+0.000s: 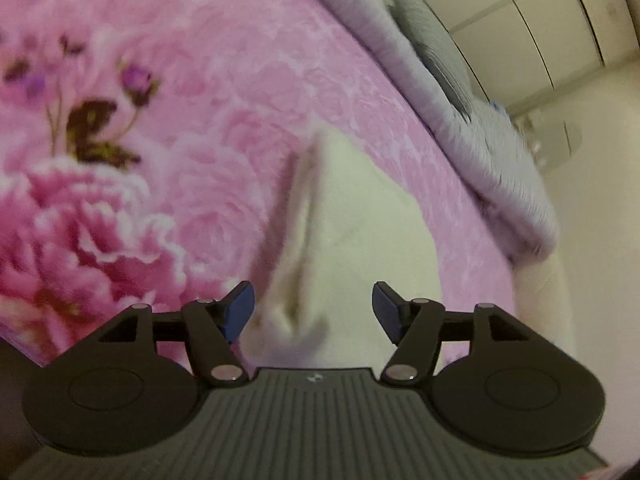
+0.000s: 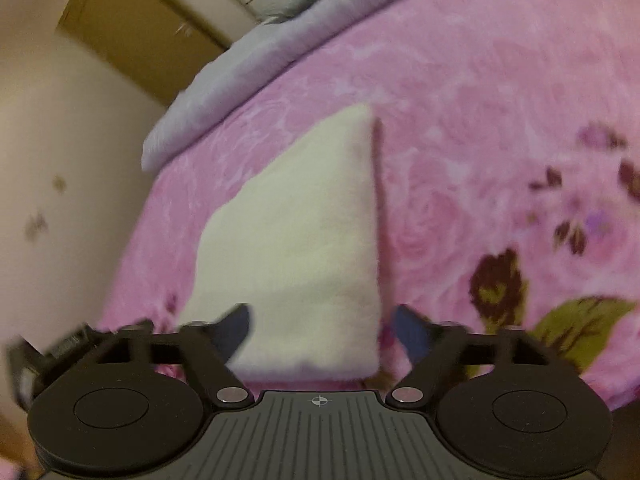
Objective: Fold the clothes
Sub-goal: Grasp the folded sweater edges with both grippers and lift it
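You get soft, warm, even indoor light in both views, with no glare and only faint shadows. Motion blur smears the floral blanket (image 1: 160,140) and the cream cloth (image 2: 304,232). Fisheye distortion bends everything toward the dark corners.

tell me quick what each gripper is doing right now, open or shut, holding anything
Left gripper: open, fingers spread either side of the cream cloth, holding nothing.
Right gripper: open, fingers apart over the near edge of the same cloth, holding nothing.
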The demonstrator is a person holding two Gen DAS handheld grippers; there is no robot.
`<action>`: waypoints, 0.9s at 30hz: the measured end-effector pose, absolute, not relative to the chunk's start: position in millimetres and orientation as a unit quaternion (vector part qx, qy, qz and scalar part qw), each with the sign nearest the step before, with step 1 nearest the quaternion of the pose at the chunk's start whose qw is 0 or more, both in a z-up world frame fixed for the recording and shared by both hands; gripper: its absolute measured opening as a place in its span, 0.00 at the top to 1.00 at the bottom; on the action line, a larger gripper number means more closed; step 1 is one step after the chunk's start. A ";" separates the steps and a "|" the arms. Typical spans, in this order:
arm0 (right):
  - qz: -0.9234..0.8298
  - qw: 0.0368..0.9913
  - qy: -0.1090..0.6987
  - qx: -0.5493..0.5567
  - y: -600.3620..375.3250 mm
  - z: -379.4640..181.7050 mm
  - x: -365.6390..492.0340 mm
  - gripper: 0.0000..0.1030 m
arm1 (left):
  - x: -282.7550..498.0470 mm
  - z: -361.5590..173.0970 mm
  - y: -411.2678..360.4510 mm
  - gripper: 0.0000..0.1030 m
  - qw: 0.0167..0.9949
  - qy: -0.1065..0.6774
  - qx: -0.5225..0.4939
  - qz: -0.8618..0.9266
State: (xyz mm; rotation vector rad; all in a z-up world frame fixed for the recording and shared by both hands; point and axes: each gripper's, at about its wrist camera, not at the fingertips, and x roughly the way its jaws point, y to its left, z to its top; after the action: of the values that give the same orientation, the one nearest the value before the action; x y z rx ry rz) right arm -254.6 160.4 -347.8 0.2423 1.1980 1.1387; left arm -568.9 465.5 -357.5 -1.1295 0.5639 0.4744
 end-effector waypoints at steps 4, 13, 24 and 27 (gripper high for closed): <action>0.503 0.649 0.552 0.146 161.5 -363.9 -236.9 0.16 | -562.5 -382.4 484.1 0.40 0.761 0.262 -0.558 0.203; 0.488 0.629 0.577 0.181 182.7 -386.1 -216.4 0.16 | -543.4 -409.8 508.0 0.40 0.744 0.250 -0.595 0.174; 0.477 0.610 0.599 0.205 220.8 -411.4 -200.0 0.16 | -499.9 -434.8 533.0 0.41 0.739 0.245 -0.618 0.110; 0.480 0.606 0.597 0.215 230.9 -416.3 -194.8 0.16 | -488.4 -439.7 536.7 0.41 0.741 0.246 -0.619 0.088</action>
State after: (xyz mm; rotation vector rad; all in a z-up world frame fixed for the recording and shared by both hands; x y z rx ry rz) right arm -194.8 230.9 -416.3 0.4983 1.3811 1.1098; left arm -488.4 536.7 -439.7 -1.3571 0.5400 0.1920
